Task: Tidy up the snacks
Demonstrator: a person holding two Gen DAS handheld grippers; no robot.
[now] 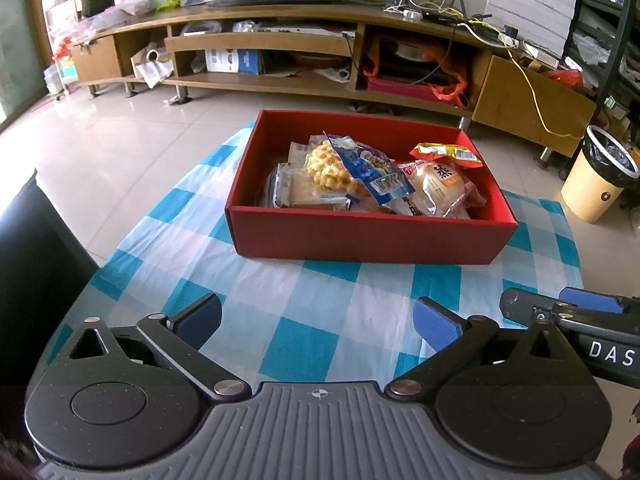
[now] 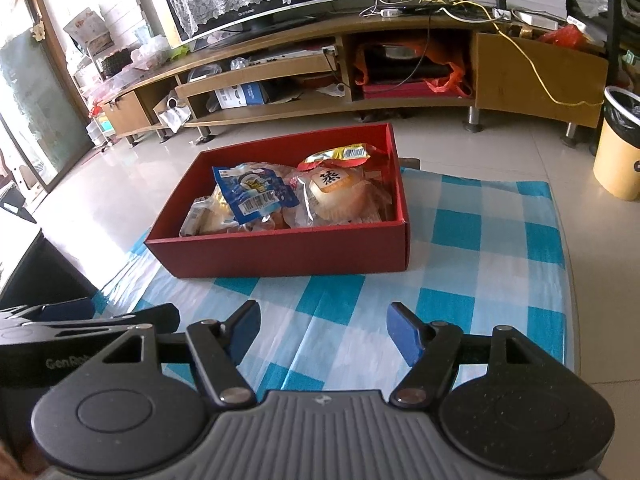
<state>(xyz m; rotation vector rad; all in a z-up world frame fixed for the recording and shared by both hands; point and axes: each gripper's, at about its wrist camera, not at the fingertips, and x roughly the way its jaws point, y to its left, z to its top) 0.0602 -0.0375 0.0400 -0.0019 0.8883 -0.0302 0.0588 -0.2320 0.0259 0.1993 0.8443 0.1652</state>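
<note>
A red cardboard box [image 1: 360, 236] [image 2: 280, 256] stands on the blue-and-white checked cloth [image 1: 320, 292] [image 2: 480, 248]. Inside it lie a blue waffle packet [image 1: 360, 168] [image 2: 252, 192], a clear-wrapped bun [image 1: 440, 188] [image 2: 340, 196], a yellow-red packet [image 1: 448, 154] [image 2: 340, 154] and flat cracker packs [image 1: 304, 192]. My left gripper [image 1: 318, 316] hovers over the cloth short of the box, open wide, with nothing between its pads. My right gripper [image 2: 325, 320] is beside it on the right, also open with nothing between its pads. Each gripper shows at the edge of the other's view.
Beyond the table is tiled floor and a long wooden TV stand [image 1: 280, 80] cluttered with cables and boxes. A yellow bin [image 1: 600, 184] [image 2: 616, 160] stands at the right. A dark piece of furniture [image 1: 32, 260] sits close at the left. The cloth ends near the table's right edge.
</note>
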